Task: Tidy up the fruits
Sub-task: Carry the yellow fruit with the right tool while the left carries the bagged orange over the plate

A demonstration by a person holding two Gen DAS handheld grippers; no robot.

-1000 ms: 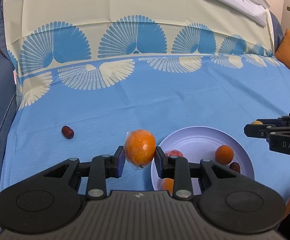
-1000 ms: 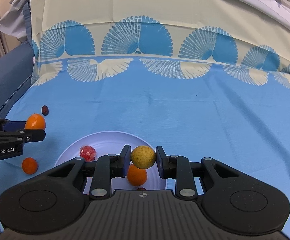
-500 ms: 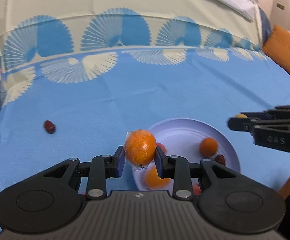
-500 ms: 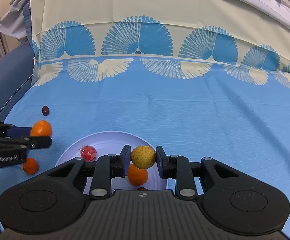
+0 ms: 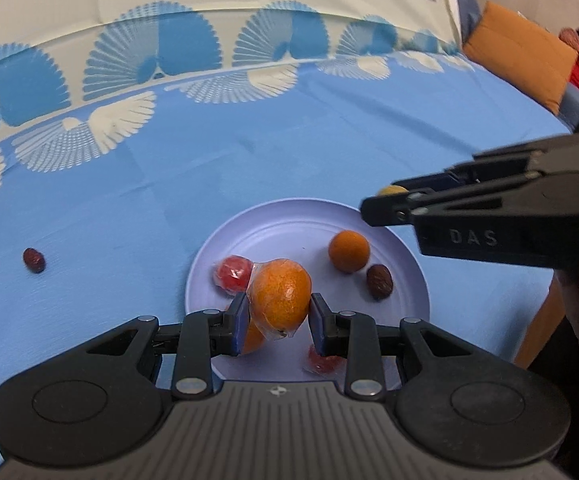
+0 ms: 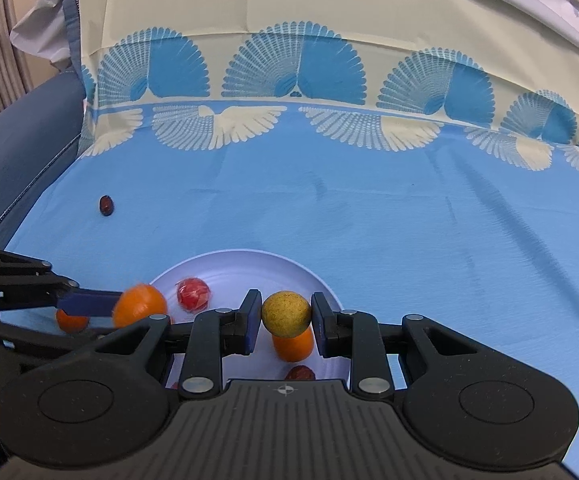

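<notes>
My left gripper (image 5: 276, 320) is shut on a wrapped orange (image 5: 281, 298) and holds it above the near left part of the pale plate (image 5: 289, 224). My right gripper (image 6: 285, 322) is shut on a small yellow fruit (image 6: 286, 314) above the plate's (image 6: 249, 264) right part. On the plate lie a small orange (image 5: 348, 250), a red wrapped fruit (image 5: 232, 276), a brown date (image 5: 379, 281) and another red piece (image 5: 323, 362). A loose date (image 5: 34, 260) lies on the blue cloth to the left. Another orange (image 6: 72, 320) lies by the plate's left edge.
The blue cloth (image 6: 369, 208) covers a sofa seat, with a fan-patterned backrest (image 6: 289, 68) behind. An orange cushion (image 5: 521, 52) stands at the far right. A dark blue armrest (image 6: 13, 144) runs along the left.
My left gripper has carried the wrapped orange rightward from beside the plate to above it. My right gripper has held still with the yellow fruit.
</notes>
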